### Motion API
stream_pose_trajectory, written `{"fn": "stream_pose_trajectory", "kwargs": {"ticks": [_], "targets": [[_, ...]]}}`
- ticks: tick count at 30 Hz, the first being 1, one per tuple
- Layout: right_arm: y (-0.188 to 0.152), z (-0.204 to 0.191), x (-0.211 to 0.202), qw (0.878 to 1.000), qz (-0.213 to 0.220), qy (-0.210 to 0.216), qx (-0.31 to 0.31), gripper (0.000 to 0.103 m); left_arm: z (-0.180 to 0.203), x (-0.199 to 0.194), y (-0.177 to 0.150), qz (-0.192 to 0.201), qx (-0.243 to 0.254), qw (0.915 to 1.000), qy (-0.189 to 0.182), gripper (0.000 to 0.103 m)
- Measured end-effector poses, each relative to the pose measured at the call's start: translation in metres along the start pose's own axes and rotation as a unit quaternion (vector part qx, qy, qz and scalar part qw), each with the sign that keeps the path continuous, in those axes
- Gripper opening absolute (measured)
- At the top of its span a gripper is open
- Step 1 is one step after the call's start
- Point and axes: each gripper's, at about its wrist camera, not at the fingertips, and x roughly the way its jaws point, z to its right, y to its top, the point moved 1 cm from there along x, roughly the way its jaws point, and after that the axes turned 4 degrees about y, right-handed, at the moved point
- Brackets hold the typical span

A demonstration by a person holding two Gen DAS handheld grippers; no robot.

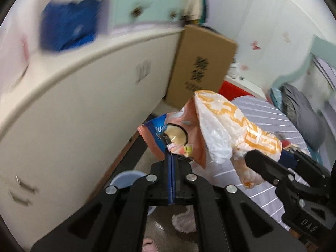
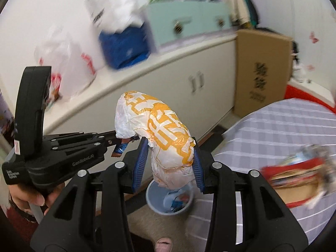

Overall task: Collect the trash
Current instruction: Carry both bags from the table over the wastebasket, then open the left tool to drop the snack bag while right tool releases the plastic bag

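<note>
My left gripper (image 1: 171,157) is shut on an orange-and-blue snack wrapper (image 1: 168,134), held in the air. My right gripper (image 2: 169,157) is shut on a crumpled white-and-yellow plastic bag (image 2: 161,132); the bag also shows in the left wrist view (image 1: 231,124), with the right gripper (image 1: 273,159) beside it. The left gripper (image 2: 117,139) with its wrapper (image 2: 120,147) appears left of the bag in the right wrist view. A blue trash bin (image 2: 169,197) with trash inside stands on the floor right below the bag; its rim shows in the left wrist view (image 1: 126,178).
A cream cabinet (image 1: 84,113) runs along the left. A cardboard box (image 1: 201,67) leans against the wall behind. A table with a striped grey cloth (image 2: 273,138) is at the right, with a red-edged box of clutter (image 2: 294,178) on it.
</note>
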Motion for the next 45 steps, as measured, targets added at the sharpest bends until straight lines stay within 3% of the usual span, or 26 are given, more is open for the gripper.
{"fn": "stream_pose_trajectory", "kwargs": {"ticks": [6, 11, 18, 24, 37, 39, 43, 45], "targets": [[-0.047, -0.038, 0.078, 0.998, -0.062, 0.019, -0.001, 0.039, -0.087, 0.044, -0.056, -0.047, -0.078, 0.9951, 0.039, 0.001], [-0.096, -0.045, 0.132, 0.994, -0.111, 0.013, 0.005, 0.039, -0.123, 0.103, -0.113, -0.110, -0.125, 0.9850, 0.045, 0.001], [-0.151, -0.029, 0.192, 0.985, -0.172, -0.022, 0.009, 0.039, -0.128, 0.179, -0.163, -0.180, -0.136, 0.9726, 0.058, 0.001], [-0.177, -0.008, 0.224, 0.980, -0.189, -0.053, 0.015, 0.039, -0.123, 0.229, -0.183, -0.212, -0.131, 0.9655, 0.073, 0.001], [-0.195, 0.032, 0.264, 0.978, -0.184, -0.094, 0.039, 0.039, -0.110, 0.288, -0.178, -0.242, -0.125, 0.9591, 0.079, 0.002], [-0.197, 0.035, 0.264, 0.978, -0.182, -0.097, 0.043, 0.039, -0.111, 0.290, -0.176, -0.239, -0.131, 0.9591, 0.078, 0.004], [-0.200, 0.039, 0.265, 0.977, -0.186, -0.093, 0.052, 0.040, -0.111, 0.293, -0.173, -0.239, -0.138, 0.9578, 0.080, 0.040], [-0.200, 0.040, 0.265, 0.977, -0.186, -0.092, 0.055, 0.040, -0.111, 0.293, -0.173, -0.236, -0.138, 0.9581, 0.085, 0.043]]}}
